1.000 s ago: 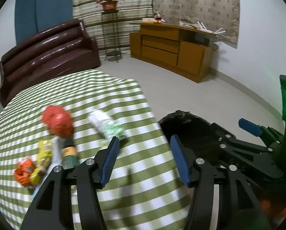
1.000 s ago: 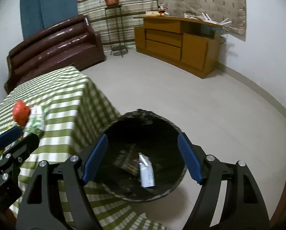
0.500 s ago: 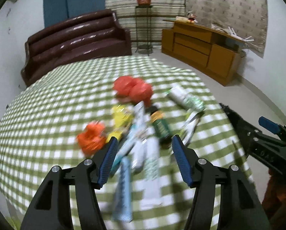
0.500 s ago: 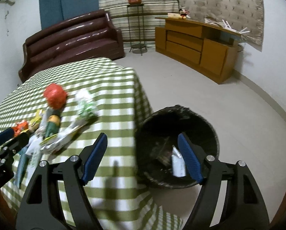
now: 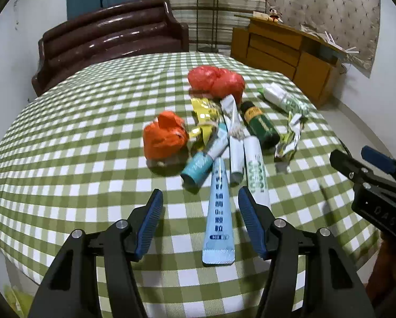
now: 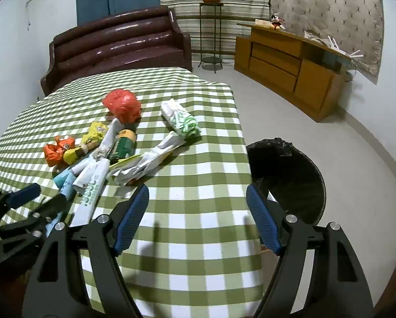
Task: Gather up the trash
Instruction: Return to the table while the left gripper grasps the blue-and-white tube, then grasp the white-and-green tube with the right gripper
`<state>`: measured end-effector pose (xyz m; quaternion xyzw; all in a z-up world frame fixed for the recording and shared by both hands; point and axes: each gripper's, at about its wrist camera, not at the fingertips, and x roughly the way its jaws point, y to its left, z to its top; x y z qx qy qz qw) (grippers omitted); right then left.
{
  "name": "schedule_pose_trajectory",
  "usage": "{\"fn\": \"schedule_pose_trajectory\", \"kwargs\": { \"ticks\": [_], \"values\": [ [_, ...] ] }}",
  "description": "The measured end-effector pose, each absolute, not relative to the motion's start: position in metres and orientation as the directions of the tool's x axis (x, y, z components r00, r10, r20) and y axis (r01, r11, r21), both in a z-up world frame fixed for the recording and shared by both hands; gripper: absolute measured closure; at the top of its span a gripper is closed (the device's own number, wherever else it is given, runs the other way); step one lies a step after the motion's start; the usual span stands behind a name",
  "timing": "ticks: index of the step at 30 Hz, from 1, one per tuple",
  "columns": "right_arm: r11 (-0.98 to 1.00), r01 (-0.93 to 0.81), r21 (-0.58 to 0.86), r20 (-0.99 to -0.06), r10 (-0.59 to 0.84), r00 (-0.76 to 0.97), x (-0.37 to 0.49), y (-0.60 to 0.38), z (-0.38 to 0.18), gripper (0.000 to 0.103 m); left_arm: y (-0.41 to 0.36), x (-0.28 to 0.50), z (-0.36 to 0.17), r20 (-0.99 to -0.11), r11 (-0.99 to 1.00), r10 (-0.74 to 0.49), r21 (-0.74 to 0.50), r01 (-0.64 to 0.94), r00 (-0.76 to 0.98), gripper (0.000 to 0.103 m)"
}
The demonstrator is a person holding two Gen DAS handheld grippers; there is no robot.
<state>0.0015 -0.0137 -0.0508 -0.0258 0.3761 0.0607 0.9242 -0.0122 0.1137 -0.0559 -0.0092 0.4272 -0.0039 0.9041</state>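
Trash lies heaped on a green checked tablecloth: a light blue tube, a white tube, an orange crumpled bag, a red bag, a dark green bottle and a crumpled wrapper. My left gripper hangs open over the near end of the blue tube, which lies between its fingers untouched. My right gripper stands open and empty above the table's right edge, with the wrapper just beyond it. A black-lined bin stands on the floor at the right.
A white and green packet lies near the table's far right. A brown sofa stands behind the table, a wooden sideboard along the right wall, and a plant stand at the back. Pale floor surrounds the bin.
Both grippers have swung left from the bin toward the trash heap. The left one has come down closer over the tubes. The bin has slid to the right edge of the right wrist view.
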Motion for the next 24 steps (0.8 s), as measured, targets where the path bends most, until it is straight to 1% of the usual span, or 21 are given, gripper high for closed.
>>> {"fn": "schedule_pose_trajectory", "kwargs": {
  "ticks": [3, 5, 6, 7, 8, 10, 11, 17, 24],
  "values": [
    [0.991, -0.135, -0.004, -0.698, 0.094, 0.710, -0.002, -0.010, -0.050, 0.029, 0.112, -0.014, -0.062, -0.776, 1.000, -0.017, -0.009, 0.016, 0.631, 0.048],
    [0.990, -0.139, -0.008, -0.697, 0.094, 0.711, -0.004, -0.007, -0.050, 0.029, 0.111, -0.015, -0.063, -0.777, 0.999, -0.030, -0.015, 0.029, 0.628, 0.056],
    [0.990, -0.141, -0.009, -0.697, 0.095, 0.710, -0.004, -0.006, -0.050, 0.029, 0.112, -0.015, -0.063, -0.777, 0.999, -0.032, -0.017, 0.029, 0.629, 0.058],
    [0.990, -0.143, -0.011, -0.697, 0.095, 0.711, -0.004, -0.005, -0.050, 0.029, 0.113, -0.016, -0.062, -0.775, 0.999, -0.034, -0.019, 0.031, 0.630, 0.064],
    [0.990, -0.144, -0.012, -0.697, 0.095, 0.711, -0.005, -0.004, -0.050, 0.029, 0.113, -0.016, -0.062, -0.774, 0.999, -0.036, -0.020, 0.032, 0.632, 0.072],
    [0.989, -0.147, -0.012, -0.698, 0.096, 0.710, -0.004, -0.002, -0.050, 0.029, 0.114, -0.019, -0.062, -0.772, 0.999, -0.044, -0.023, 0.040, 0.635, 0.081],
    [0.989, -0.150, -0.013, -0.699, 0.098, 0.709, -0.004, 0.000, -0.050, 0.029, 0.114, -0.021, -0.062, -0.771, 0.998, -0.053, -0.029, 0.048, 0.635, 0.083],
    [0.985, -0.174, -0.018, -0.701, 0.112, 0.704, -0.007, 0.010, -0.051, 0.029, 0.117, -0.031, -0.056, -0.758, 0.997, -0.083, -0.061, 0.058, 0.647, 0.084],
    [0.977, -0.214, -0.022, -0.705, 0.137, 0.696, -0.008, 0.029, -0.053, 0.029, 0.135, -0.042, -0.040, -0.718, 0.999, -0.040, -0.049, 0.008, 0.695, 0.084]
  ]
}}
